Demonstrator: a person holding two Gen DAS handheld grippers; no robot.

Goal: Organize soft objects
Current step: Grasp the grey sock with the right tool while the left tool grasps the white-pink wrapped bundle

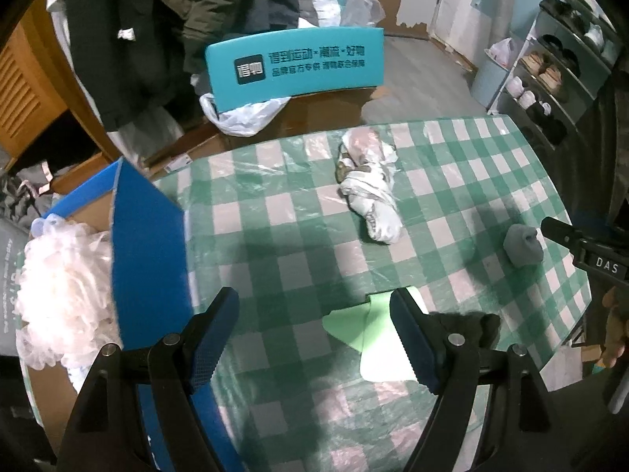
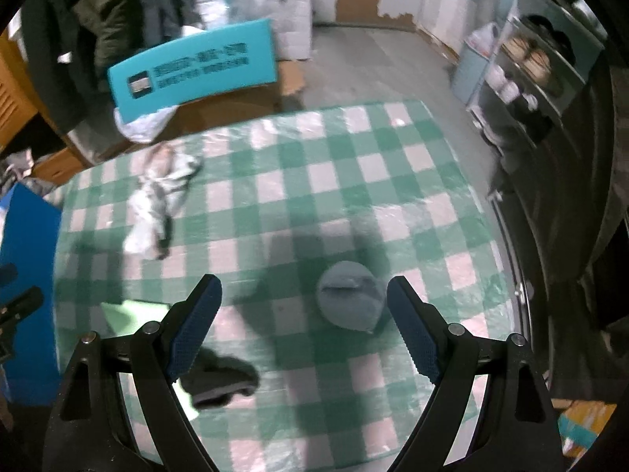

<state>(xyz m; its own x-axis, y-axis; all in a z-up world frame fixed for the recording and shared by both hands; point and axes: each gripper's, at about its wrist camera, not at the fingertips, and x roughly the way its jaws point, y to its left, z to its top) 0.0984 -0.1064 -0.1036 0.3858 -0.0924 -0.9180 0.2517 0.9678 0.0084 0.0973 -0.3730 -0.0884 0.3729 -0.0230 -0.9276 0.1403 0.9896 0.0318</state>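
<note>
Right hand-held gripper (image 2: 304, 306) hangs over the bench (image 2: 393, 204) with its jaws spread wide and nothing between them — the rolled grey sock (image 2: 351, 299) lies just ahead, nearer the right finger. It looks light and squashy, so a pinch across its middle should hold. Left hand-held gripper (image 1: 314, 326) is also parted and empty over a pale green sheet (image 1: 369, 338). A dark bundle (image 2: 220, 381), possibly another sock, lies beside the right gripper's left finger.
</note>
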